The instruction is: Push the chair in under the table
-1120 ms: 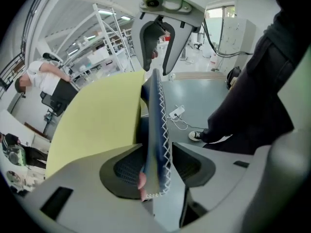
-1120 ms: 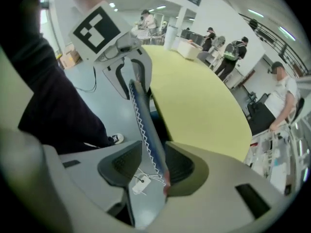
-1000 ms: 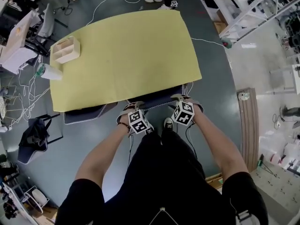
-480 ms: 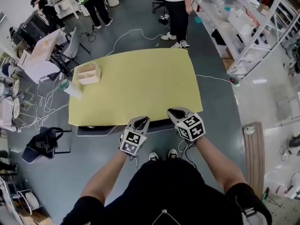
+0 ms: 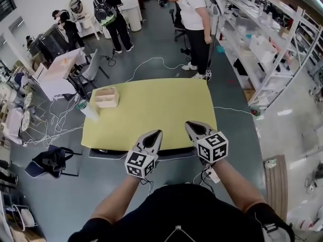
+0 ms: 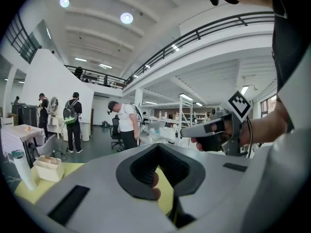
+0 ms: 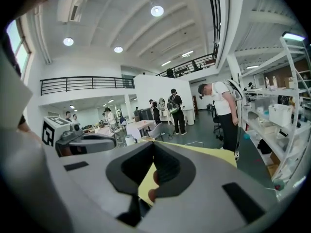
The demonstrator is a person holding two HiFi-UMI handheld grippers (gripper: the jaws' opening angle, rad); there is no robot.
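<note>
The table [image 5: 151, 110] has a yellow cover and fills the middle of the head view. The dark chair [image 5: 108, 154] shows only as a strip under the table's near edge. My left gripper [image 5: 155, 135] and right gripper [image 5: 190, 127] are held side by side in the air above that edge, apart from the chair. Both jaws have just been closing, with nothing between them, and now stand shut and empty. The left gripper view looks level across the room, with the left gripper [image 6: 157, 147] shut. The right gripper view shows the right gripper [image 7: 154, 145] shut too.
A wooden box [image 5: 107, 97] and a bottle [image 5: 89, 111] stand at the table's left end. Two people [image 5: 194, 14] stand beyond the far edge, with white shelves [image 5: 272, 39] at the right. Cables and a black bag [image 5: 50, 160] lie on the floor at the left.
Both grippers have let go of the chair back at the table's edge, risen and shut. The head view has tipped up, and more of the room shows.
</note>
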